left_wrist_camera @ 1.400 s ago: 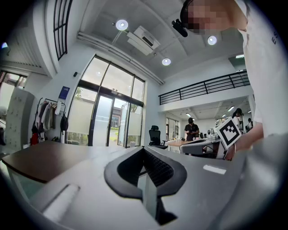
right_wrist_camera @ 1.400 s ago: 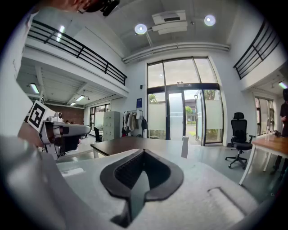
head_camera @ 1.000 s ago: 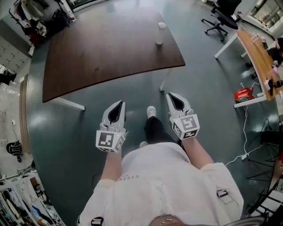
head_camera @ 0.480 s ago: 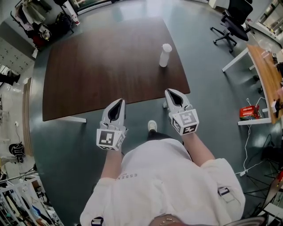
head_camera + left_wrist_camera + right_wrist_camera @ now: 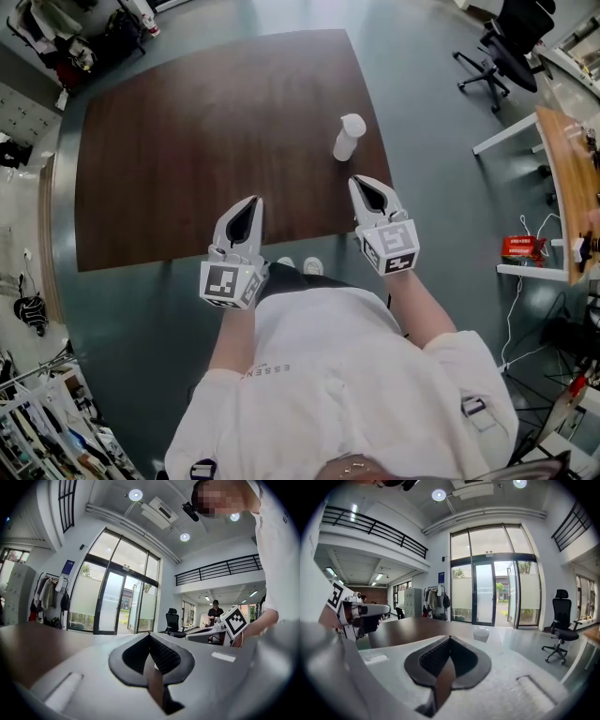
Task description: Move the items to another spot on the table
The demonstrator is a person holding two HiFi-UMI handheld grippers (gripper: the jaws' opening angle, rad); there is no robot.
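A white cylindrical container (image 5: pixel 349 137) stands upright on the dark brown table (image 5: pixel 187 141), close to its right edge. In the right gripper view the container (image 5: pixel 481 633) shows just past the jaw tips, a little to the right. My right gripper (image 5: pixel 363 183) hovers over the table's near edge just short of it, shut with nothing in it. The left gripper (image 5: pixel 250 201) is level with it over the near edge, farther left, also shut and holding nothing. In the left gripper view the jaws (image 5: pixel 150 635) meet at the tip, and the right gripper's marker cube (image 5: pixel 233 620) shows at the right.
A black office chair (image 5: pixel 506 52) and a wooden desk (image 5: pixel 572 178) stand to the right of the table. A red box (image 5: pixel 518 247) lies on the floor beside that desk. Coats and bags (image 5: pixel 56 37) hang at the far left.
The person has stepped up to the table. Both shut grippers, which were over the floor, now reach its near edge, and the white container is closer to the right gripper.
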